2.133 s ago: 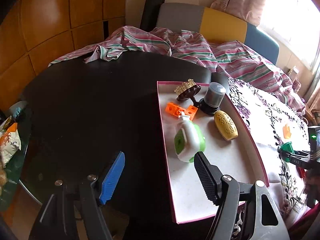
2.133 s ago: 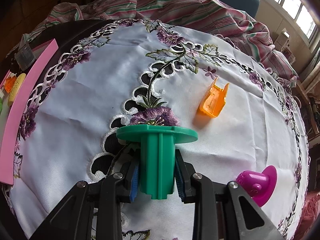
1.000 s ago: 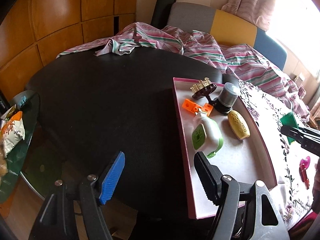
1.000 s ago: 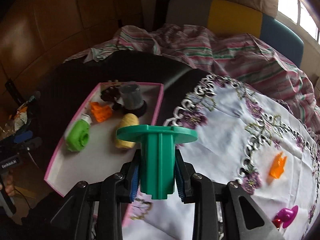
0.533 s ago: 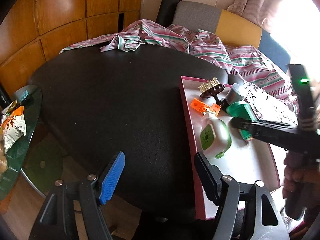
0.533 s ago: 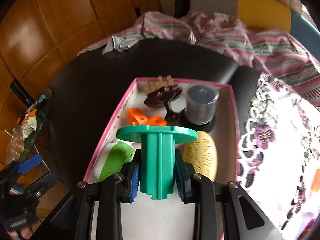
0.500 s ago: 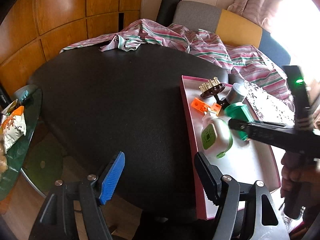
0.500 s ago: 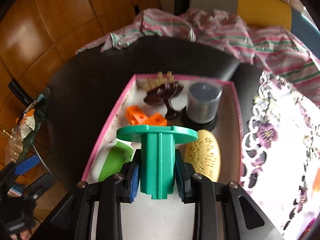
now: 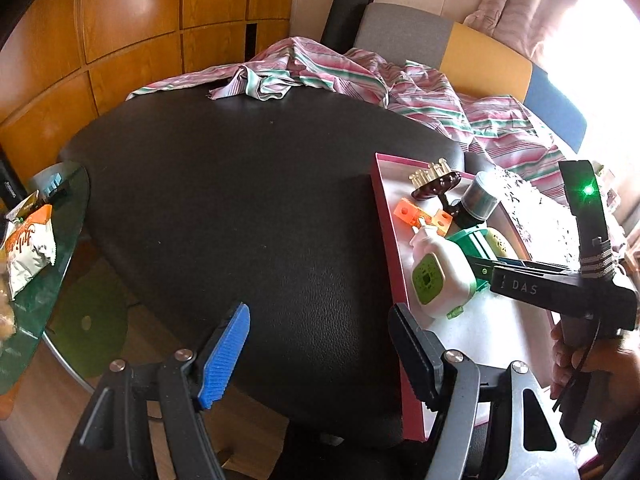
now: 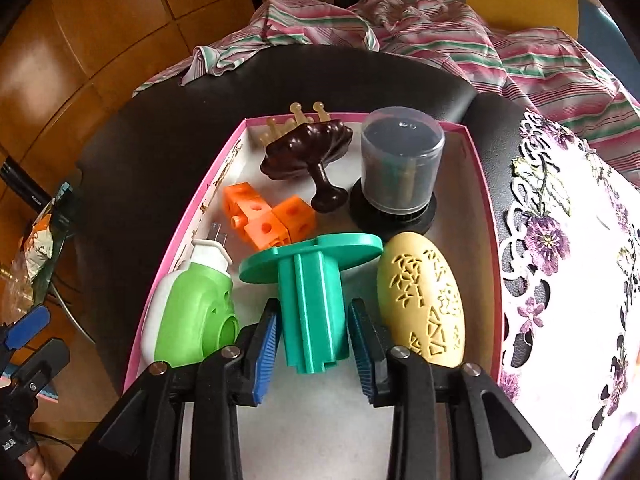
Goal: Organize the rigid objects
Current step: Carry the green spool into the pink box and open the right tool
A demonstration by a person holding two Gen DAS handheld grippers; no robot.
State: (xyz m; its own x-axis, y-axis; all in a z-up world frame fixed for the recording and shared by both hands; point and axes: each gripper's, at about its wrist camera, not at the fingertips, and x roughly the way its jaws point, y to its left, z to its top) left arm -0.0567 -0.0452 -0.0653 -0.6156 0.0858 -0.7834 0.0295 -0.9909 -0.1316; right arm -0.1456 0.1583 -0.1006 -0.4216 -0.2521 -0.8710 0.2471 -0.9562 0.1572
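The right gripper (image 10: 314, 338) has just been opening; its fingers flank, without touching, the green spool (image 10: 310, 288) in the pink tray (image 10: 484, 184), yellow egg (image 10: 424, 300) at three o'clock. The left gripper (image 9: 320, 346) is open, empty.

"DAS" in pale capitals, with a short mark before the D, on the black body of the right gripper (image 9: 486, 266), which reaches over the pink tray (image 9: 390, 216). Red script, not legible, on the white-and-orange snack bag (image 9: 30, 246) at the far side of the black table from the tray. Small white lettering on a black device (image 10: 10, 444) at the lower left corner of the right wrist view, too small to read. Small white print on a dark strip (image 9: 7, 188) just beyond the snack bag, unreadable.
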